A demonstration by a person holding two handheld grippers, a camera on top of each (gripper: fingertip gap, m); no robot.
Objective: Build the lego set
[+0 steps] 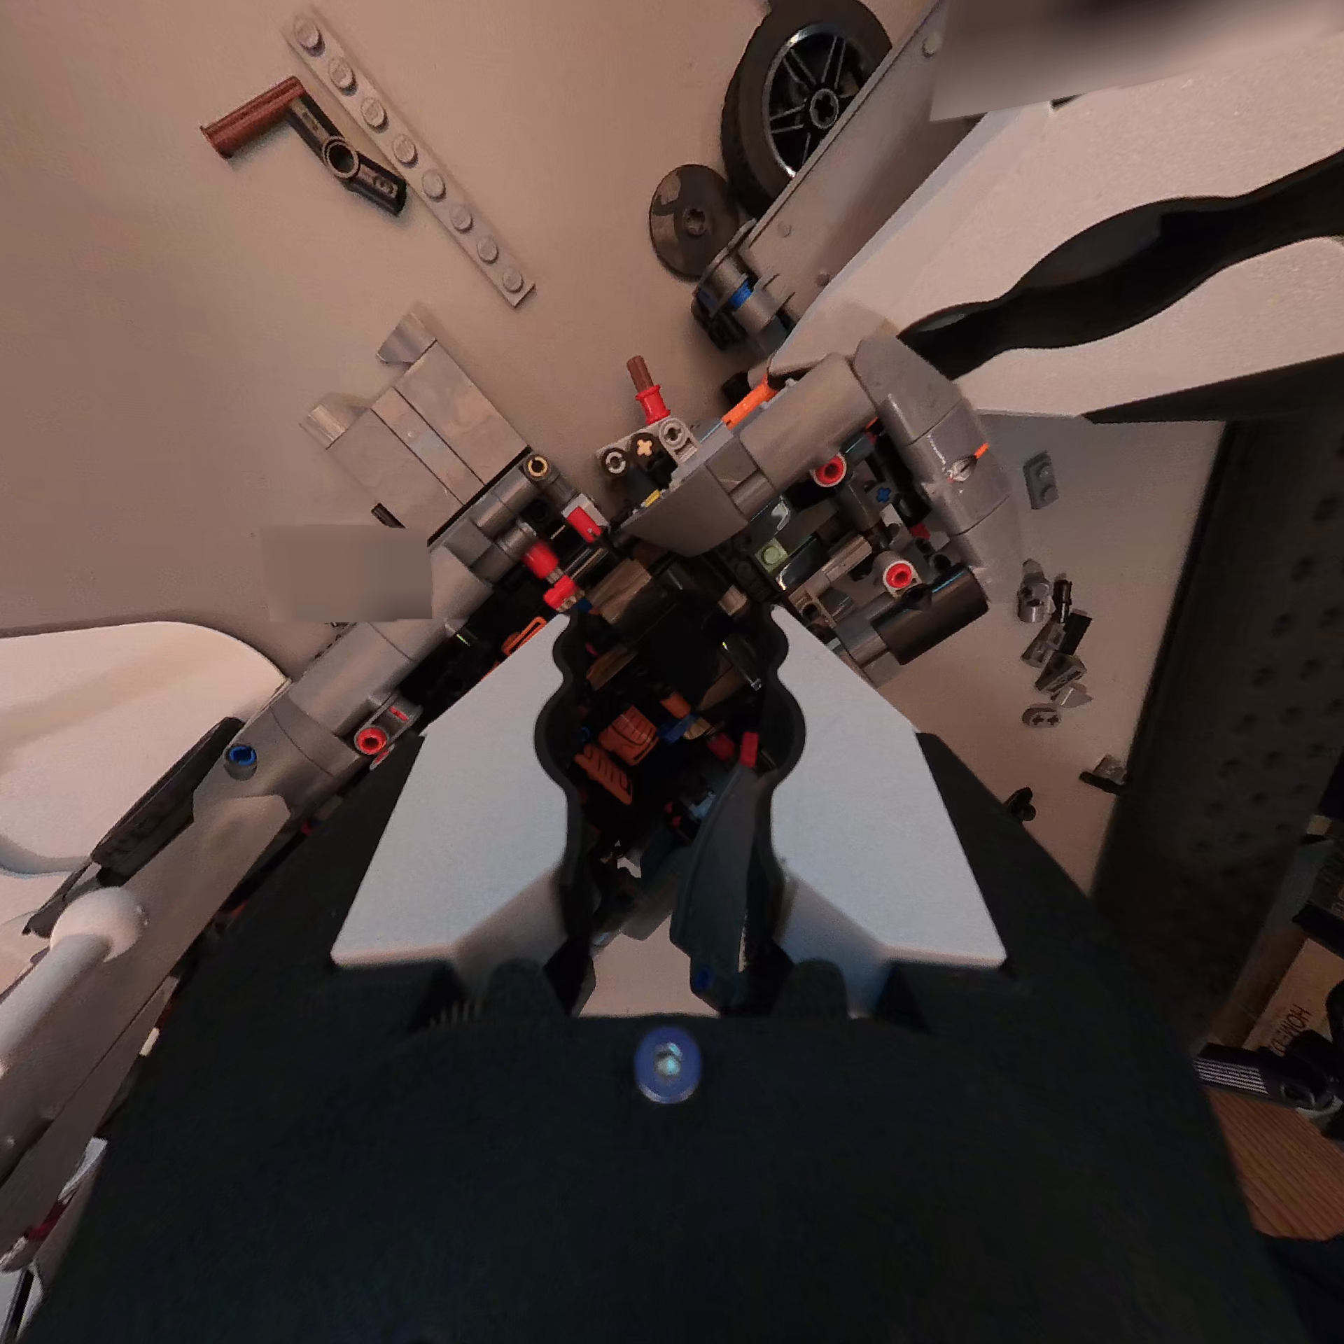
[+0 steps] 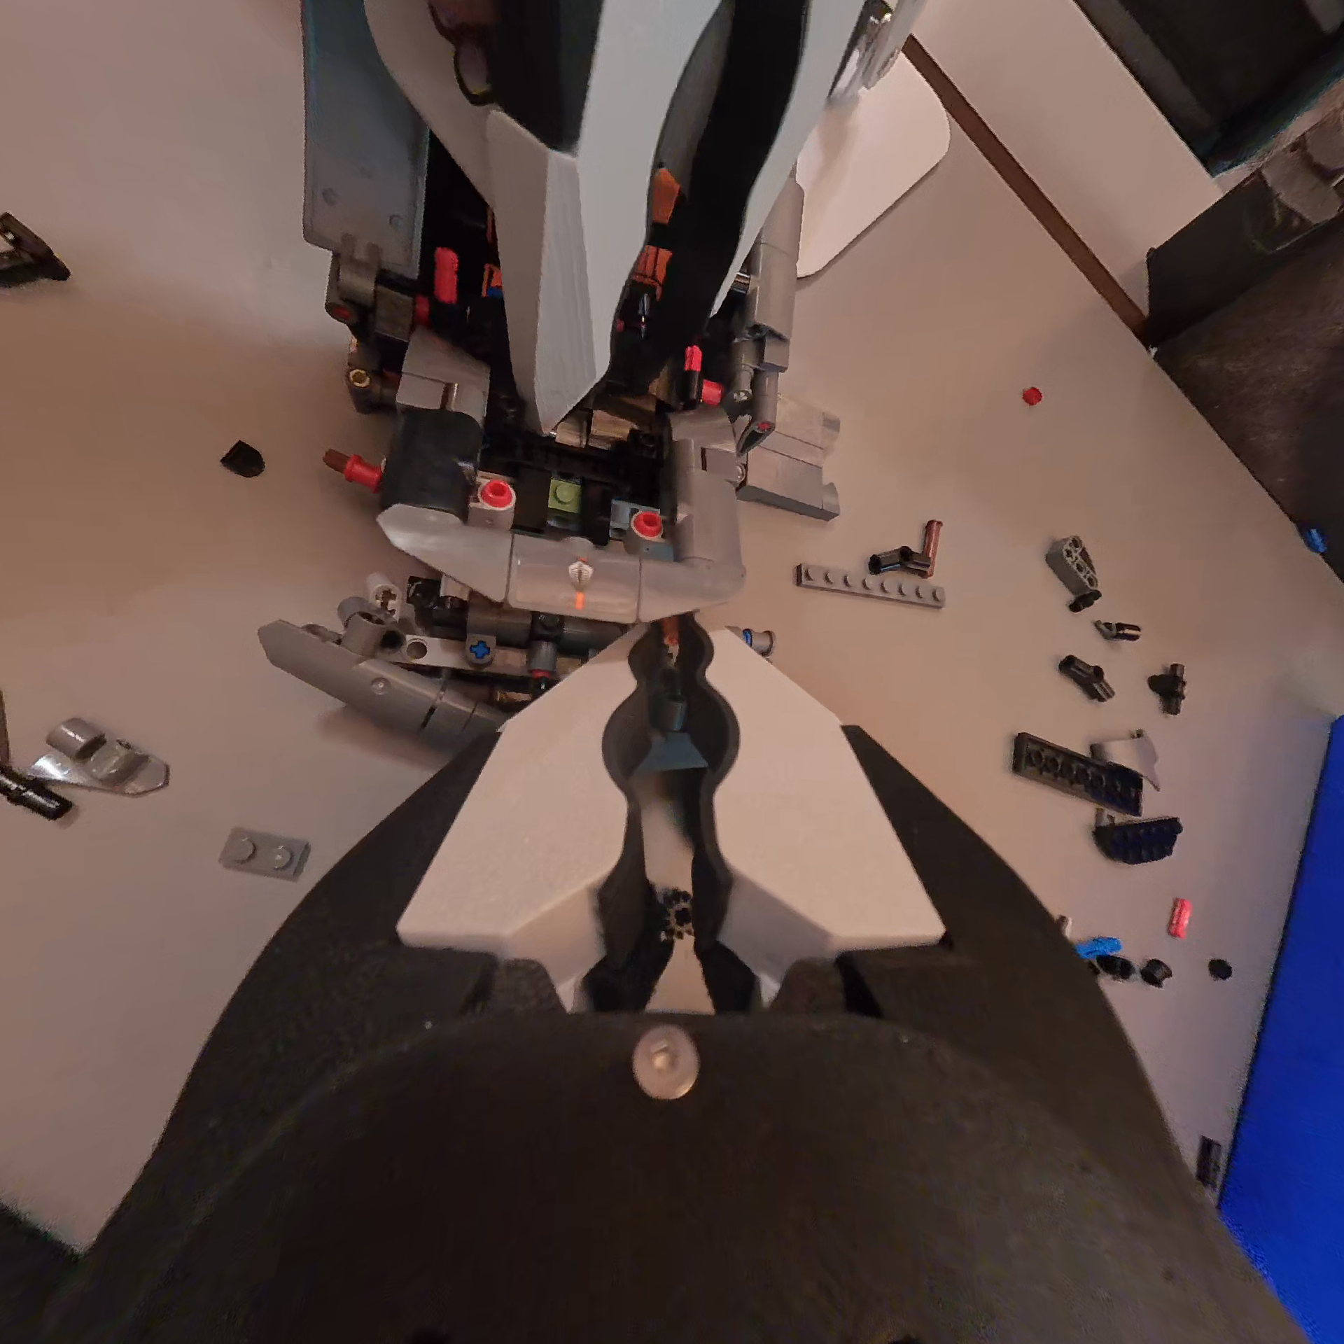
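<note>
A grey lego car with red pins and orange seats lies on the pale table; it also shows in the right wrist view. My left gripper is shut on the car's middle, with the cockpit showing between its fingers. In the right wrist view it reaches in from the top. My right gripper is shut on a small dark grey part with an orange tip, held against the car's front edge. In the left wrist view the right gripper comes in from the upper right.
A grey panel sub-assembly lies by the car's front. Loose parts: a long grey plate, a brown and black connector, a wheel, a small grey plate, black plates. A blue surface borders the right. The tips of one gripper are about 6 cm away from the tips of the other. Between my right fingertips and the long grey plate there is roughly 9 cm. It is also in sight in the right wrist view.
</note>
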